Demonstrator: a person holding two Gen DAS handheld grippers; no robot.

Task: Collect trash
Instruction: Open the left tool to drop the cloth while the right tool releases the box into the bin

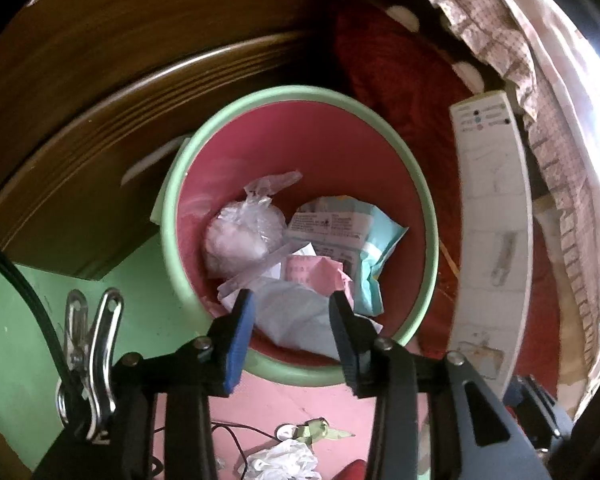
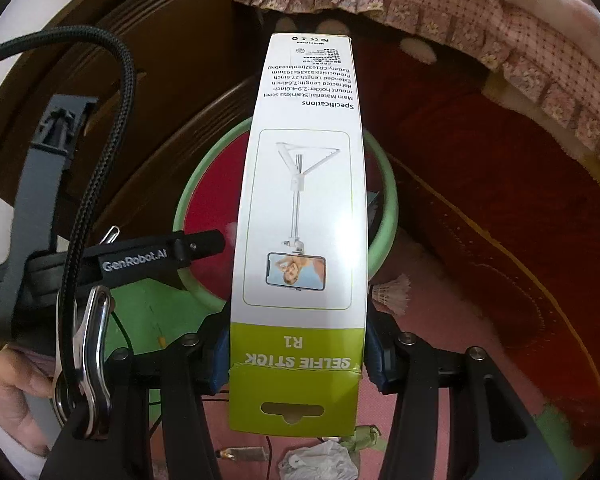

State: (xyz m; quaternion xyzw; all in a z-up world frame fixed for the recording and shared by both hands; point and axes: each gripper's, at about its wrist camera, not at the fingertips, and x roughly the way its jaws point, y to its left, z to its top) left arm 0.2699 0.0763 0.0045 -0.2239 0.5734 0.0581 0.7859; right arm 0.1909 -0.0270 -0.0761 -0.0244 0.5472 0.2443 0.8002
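A bin with a green rim (image 1: 300, 94) and pink inside holds a clear plastic bag (image 1: 244, 236), a printed packet (image 1: 340, 232), pink paper (image 1: 312, 276) and pale crumpled paper (image 1: 292, 316). My left gripper (image 1: 292, 296) hangs open over the bin's near side, its pads clear of the paper below. My right gripper (image 2: 298, 356) is shut on the green end of a long white selfie stick box (image 2: 300, 200), which reaches out over the bin rim (image 2: 388, 184). That box (image 1: 496, 220) stands right of the bin in the left wrist view. The left gripper (image 2: 216, 240) shows at left.
Dark wooden furniture (image 1: 120, 60) curves behind the bin. A red rug (image 2: 520, 220) and a frilled bedcover (image 2: 420, 4) lie to the right. On the pink and green floor are crumpled white plastic (image 1: 284, 460), a shuttlecock (image 2: 392, 292) and thin wires. A hand (image 2: 12, 384) is at lower left.
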